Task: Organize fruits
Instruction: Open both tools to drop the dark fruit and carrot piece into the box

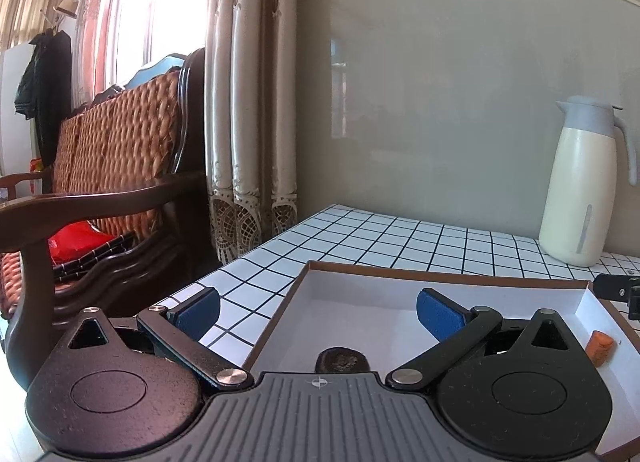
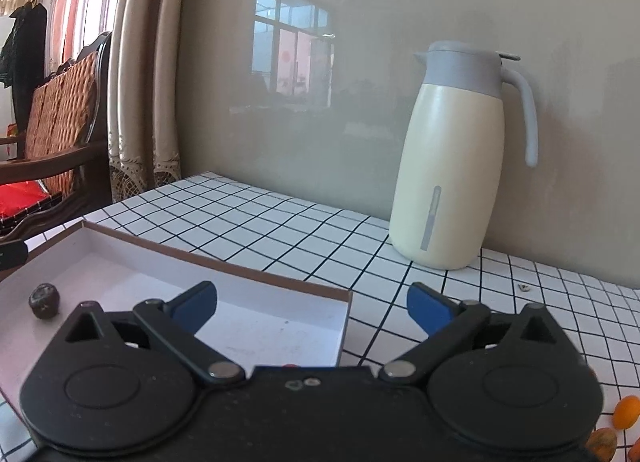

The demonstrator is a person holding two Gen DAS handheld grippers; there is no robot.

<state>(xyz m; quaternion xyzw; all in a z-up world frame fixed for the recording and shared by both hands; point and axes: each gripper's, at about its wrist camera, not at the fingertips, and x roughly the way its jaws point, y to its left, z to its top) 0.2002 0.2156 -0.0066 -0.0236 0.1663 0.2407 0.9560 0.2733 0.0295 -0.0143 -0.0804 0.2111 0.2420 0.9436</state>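
Observation:
A shallow white box [image 1: 440, 276] with a brown rim lies on the checked table. In the left wrist view a dark wrinkled fruit [image 1: 342, 360] rests in it just under my left gripper [image 1: 318, 312], whose blue pads stand wide apart with nothing between them. A small orange fruit [image 1: 599, 346] lies at the box's right side. In the right wrist view the same box [image 2: 224, 262] holds a dark fruit [image 2: 44, 301] at the left. My right gripper [image 2: 312, 310] is open and empty over the box's right corner. Small orange fruits [image 2: 626, 412] lie on the table at the lower right.
A cream thermos jug [image 2: 448, 166] with a grey lid and handle stands by the wall at the table's back, also the jug [image 1: 582, 182] at the right of the left wrist view. A wooden wicker-backed bench [image 1: 112, 166] and curtains [image 1: 248, 102] are left of the table.

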